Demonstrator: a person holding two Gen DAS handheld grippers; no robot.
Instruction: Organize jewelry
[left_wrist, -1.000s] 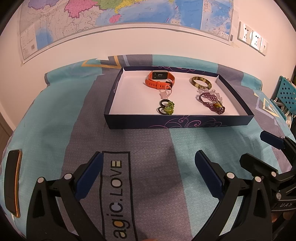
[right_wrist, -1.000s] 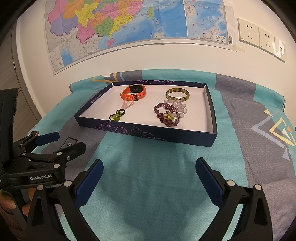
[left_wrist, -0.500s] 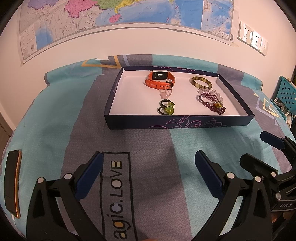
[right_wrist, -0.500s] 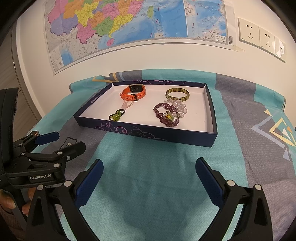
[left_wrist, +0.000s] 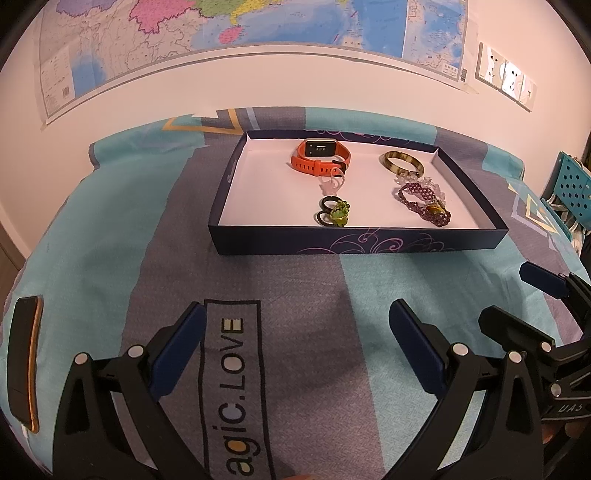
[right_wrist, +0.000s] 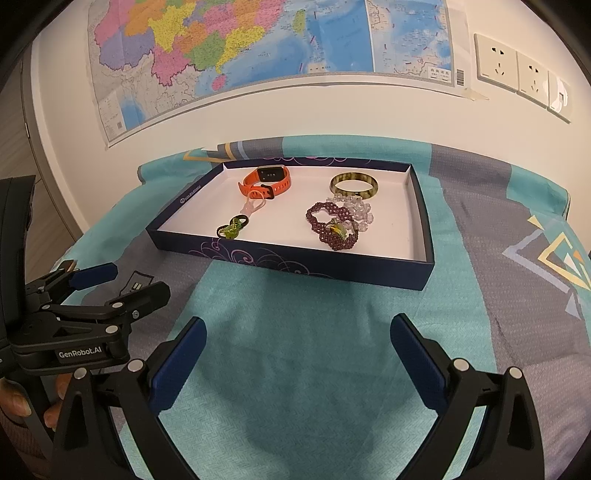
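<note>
A dark blue tray (left_wrist: 362, 243) (right_wrist: 295, 264) with a white floor sits on the patterned cloth. It holds an orange watch (left_wrist: 320, 157) (right_wrist: 266, 180), a green-brown bangle (left_wrist: 402, 163) (right_wrist: 354, 185), a clear bead bracelet (right_wrist: 355, 209), a purple bead bracelet (left_wrist: 424, 203) (right_wrist: 332, 226), a pale pink ring (left_wrist: 330, 182) and dark rings with a green ornament (left_wrist: 333, 215) (right_wrist: 232, 228). My left gripper (left_wrist: 297, 334) and right gripper (right_wrist: 298, 341) are open and empty, in front of the tray. Each also shows in the other's view (right_wrist: 96, 288) (left_wrist: 517, 295).
A dark phone with an orange edge (left_wrist: 24, 362) lies on the cloth at the far left. A map hangs on the back wall (right_wrist: 258, 48), with sockets (right_wrist: 517, 70) at the right. A teal perforated object (left_wrist: 569, 192) stands at the right edge.
</note>
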